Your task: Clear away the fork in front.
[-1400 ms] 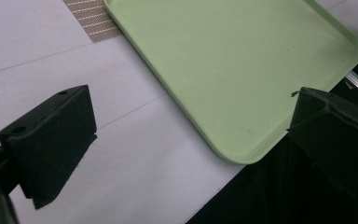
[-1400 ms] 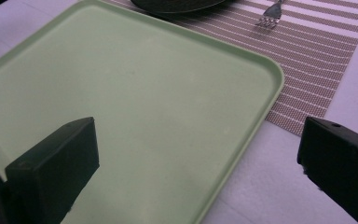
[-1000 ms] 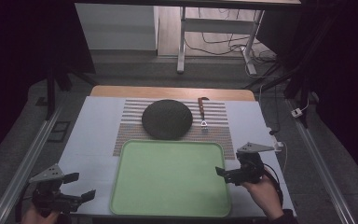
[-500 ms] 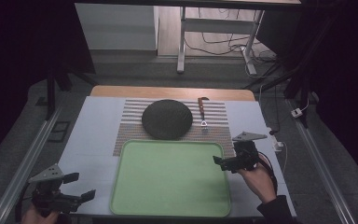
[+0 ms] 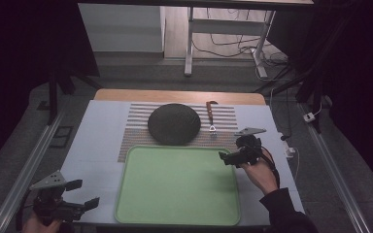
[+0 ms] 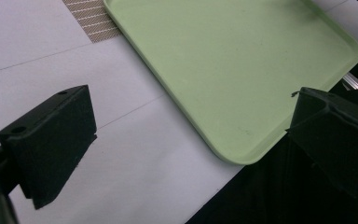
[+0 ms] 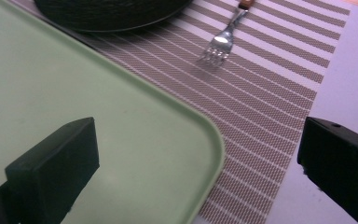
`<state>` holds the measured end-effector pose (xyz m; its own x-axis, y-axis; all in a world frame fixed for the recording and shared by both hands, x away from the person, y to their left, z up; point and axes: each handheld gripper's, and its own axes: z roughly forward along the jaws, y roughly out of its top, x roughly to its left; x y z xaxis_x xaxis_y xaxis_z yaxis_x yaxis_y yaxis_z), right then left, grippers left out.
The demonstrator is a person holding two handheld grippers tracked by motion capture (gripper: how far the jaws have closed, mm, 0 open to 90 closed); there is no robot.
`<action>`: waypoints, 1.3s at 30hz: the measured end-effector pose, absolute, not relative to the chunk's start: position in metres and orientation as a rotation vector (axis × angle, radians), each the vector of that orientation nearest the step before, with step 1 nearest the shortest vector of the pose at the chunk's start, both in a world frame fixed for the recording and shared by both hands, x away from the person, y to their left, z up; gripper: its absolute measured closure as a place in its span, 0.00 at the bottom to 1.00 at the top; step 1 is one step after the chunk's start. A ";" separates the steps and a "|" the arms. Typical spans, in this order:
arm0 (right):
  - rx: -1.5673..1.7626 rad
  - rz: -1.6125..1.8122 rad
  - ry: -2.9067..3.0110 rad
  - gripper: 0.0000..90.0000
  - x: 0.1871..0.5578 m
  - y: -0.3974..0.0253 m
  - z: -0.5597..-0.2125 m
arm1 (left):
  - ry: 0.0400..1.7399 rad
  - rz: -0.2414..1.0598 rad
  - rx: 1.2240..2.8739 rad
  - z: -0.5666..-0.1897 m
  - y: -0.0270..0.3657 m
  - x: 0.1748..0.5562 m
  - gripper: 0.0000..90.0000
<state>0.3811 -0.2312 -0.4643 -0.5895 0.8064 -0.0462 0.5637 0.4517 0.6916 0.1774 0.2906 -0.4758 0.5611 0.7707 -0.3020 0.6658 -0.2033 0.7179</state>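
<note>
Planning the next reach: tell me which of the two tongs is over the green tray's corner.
The right tongs, held open over the green tray's far right corner beside the striped mat. The left tongs hang open off its near left corner.

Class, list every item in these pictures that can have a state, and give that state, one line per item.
Green tray: empty, flat on the table.
Dark plate: empty, lying on the striped placemat.
Fork: lying flat on the placemat, beside the plate, untouched.
Left tool: open, holding nothing.
Right tool: open, holding nothing, over the tray's far right corner.
</note>
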 end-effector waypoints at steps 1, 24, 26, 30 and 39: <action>1.170 0.883 2.334 0.00 0.387 -0.229 -0.467 | 1.160 0.152 1.932 -0.476 0.291 0.177 0.01; 0.894 0.552 2.352 0.00 0.439 -0.200 -0.488 | 1.160 0.146 1.929 -0.476 0.291 0.178 0.01; 0.863 0.510 2.350 0.01 0.443 -0.195 -0.491 | 1.159 0.144 1.929 -0.476 0.291 0.178 0.01; 0.803 0.466 2.338 0.05 0.446 -0.188 -0.495 | 1.161 0.144 1.928 -0.476 0.291 0.178 0.01; 0.543 0.312 2.351 0.33 0.454 -0.167 -0.506 | 1.161 0.142 1.927 -0.476 0.292 0.178 0.01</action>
<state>0.4539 -0.1673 -0.5056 -0.6715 0.4631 -0.5785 0.2960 0.8833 0.3635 0.1776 0.2918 -0.4762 0.5608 0.7671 -0.3116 0.6695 -0.1987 0.7158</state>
